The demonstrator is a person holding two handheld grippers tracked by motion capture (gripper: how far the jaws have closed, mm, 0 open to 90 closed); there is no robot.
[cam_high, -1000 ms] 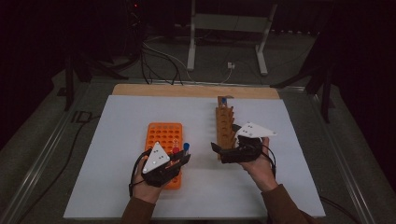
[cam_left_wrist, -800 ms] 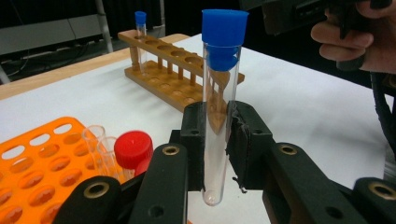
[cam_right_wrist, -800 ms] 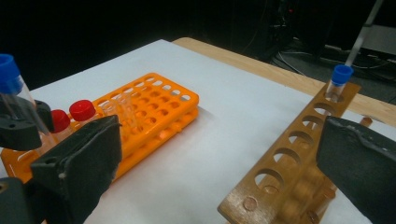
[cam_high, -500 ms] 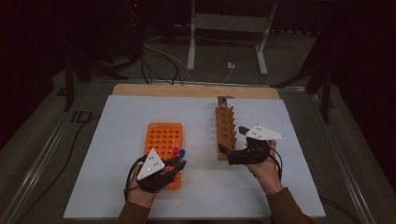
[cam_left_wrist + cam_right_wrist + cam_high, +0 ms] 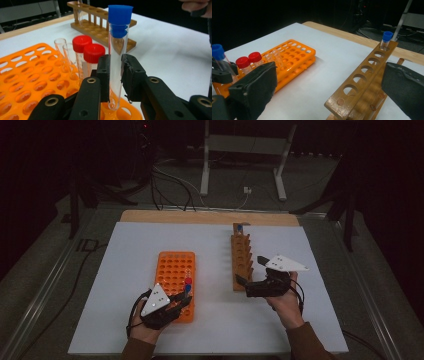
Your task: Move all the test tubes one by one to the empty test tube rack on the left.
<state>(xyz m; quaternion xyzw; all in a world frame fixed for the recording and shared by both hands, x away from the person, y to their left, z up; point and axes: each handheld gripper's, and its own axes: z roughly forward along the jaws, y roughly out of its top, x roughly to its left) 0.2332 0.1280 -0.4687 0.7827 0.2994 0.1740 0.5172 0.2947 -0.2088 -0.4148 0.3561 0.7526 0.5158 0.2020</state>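
Two red-capped tubes (image 5: 88,53), two blue-capped tubes (image 5: 119,40)

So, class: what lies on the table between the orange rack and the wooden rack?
Nothing: between the orange rack and the wooden rack the white table cover is bare, as the high view and the right gripper view show.

Left gripper (image 5: 181,304) lowered its tube (image 5: 117,50) (blue-capped) into orange rack (image 5: 170,270).
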